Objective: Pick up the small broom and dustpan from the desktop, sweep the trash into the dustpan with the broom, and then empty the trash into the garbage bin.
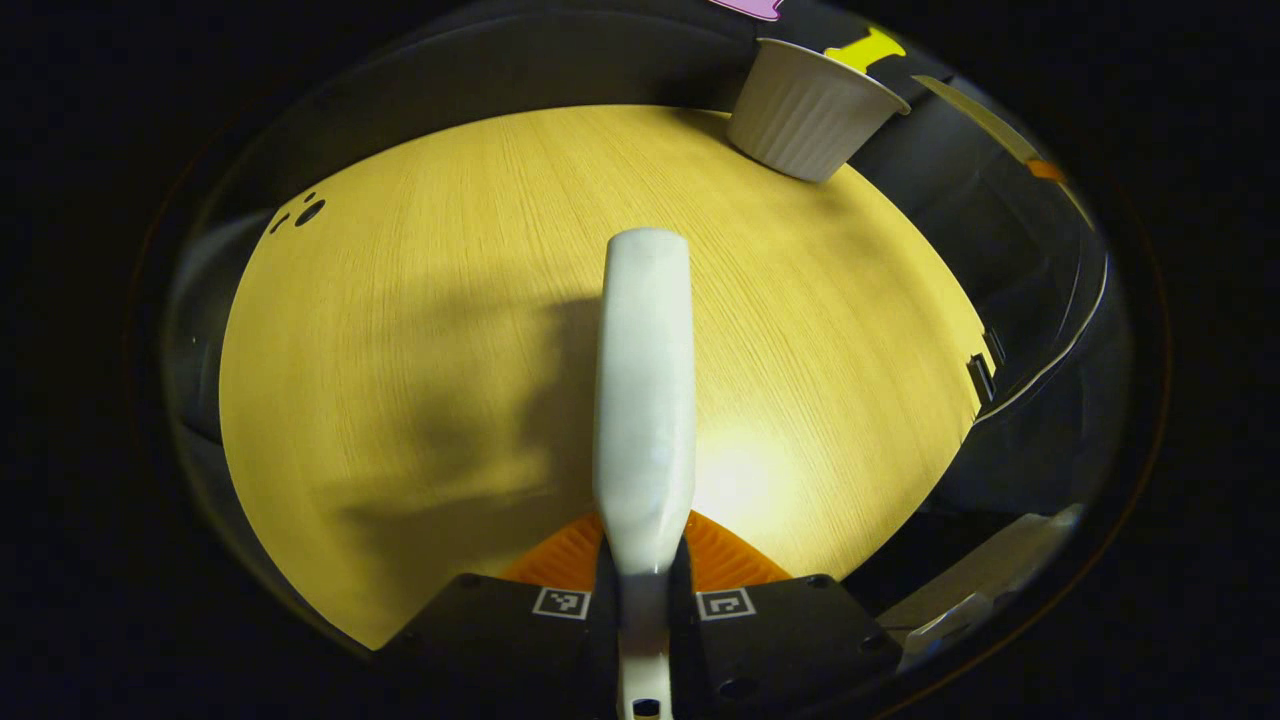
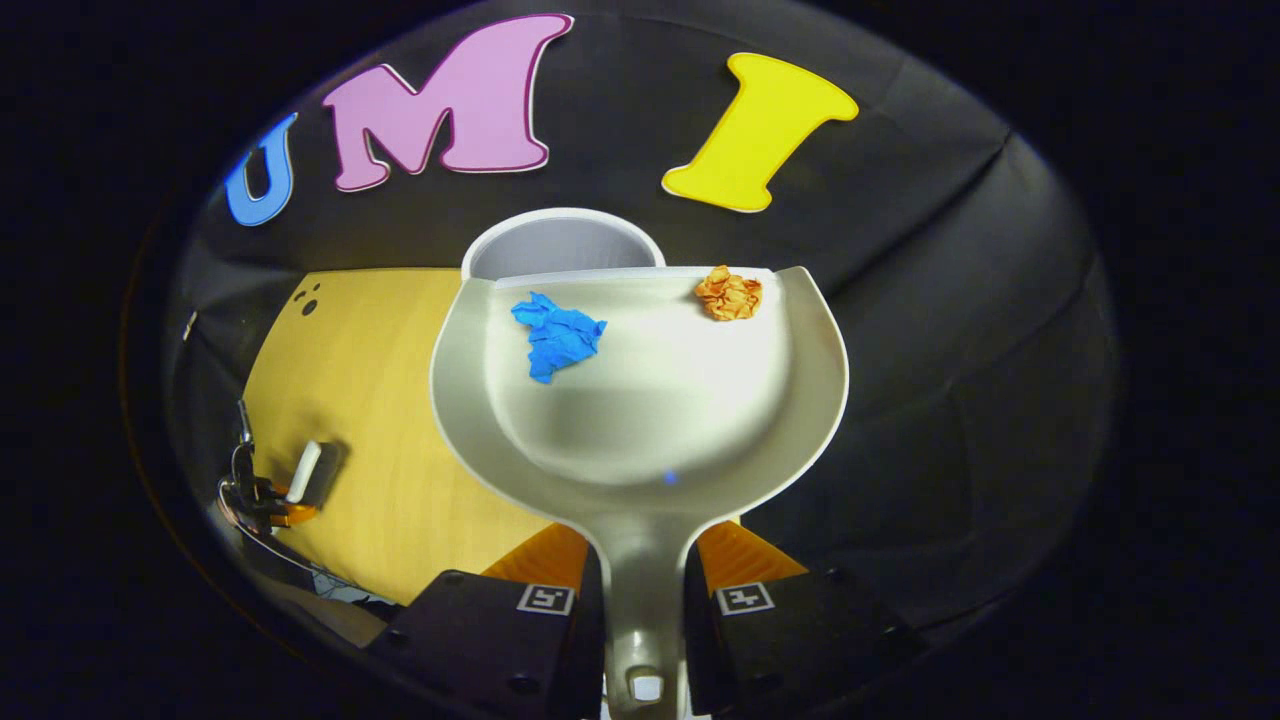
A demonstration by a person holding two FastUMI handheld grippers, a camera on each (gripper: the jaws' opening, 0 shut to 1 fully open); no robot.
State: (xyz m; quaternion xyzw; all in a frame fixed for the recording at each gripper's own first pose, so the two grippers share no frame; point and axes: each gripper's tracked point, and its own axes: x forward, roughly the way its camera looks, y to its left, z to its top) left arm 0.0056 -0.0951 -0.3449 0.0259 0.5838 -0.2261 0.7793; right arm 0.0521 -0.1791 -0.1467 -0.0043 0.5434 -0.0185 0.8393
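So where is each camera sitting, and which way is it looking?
Left gripper view: rides on the left claw, looking down over the wooden desk along the white broom handle it grips; the bin stands at the far edge.
Right gripper view: rides on the right claw, facing the booth wall, with the dustpan holding blue paper and orange paper in front of the bin.
Shared: desk, bin, and the left claw, seen far off.

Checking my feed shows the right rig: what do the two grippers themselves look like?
Left gripper and right gripper match: black blocky bodies with screw holes, each wearing two small square black-and-white marker tags beside the finger slot, with ridged finger pads.
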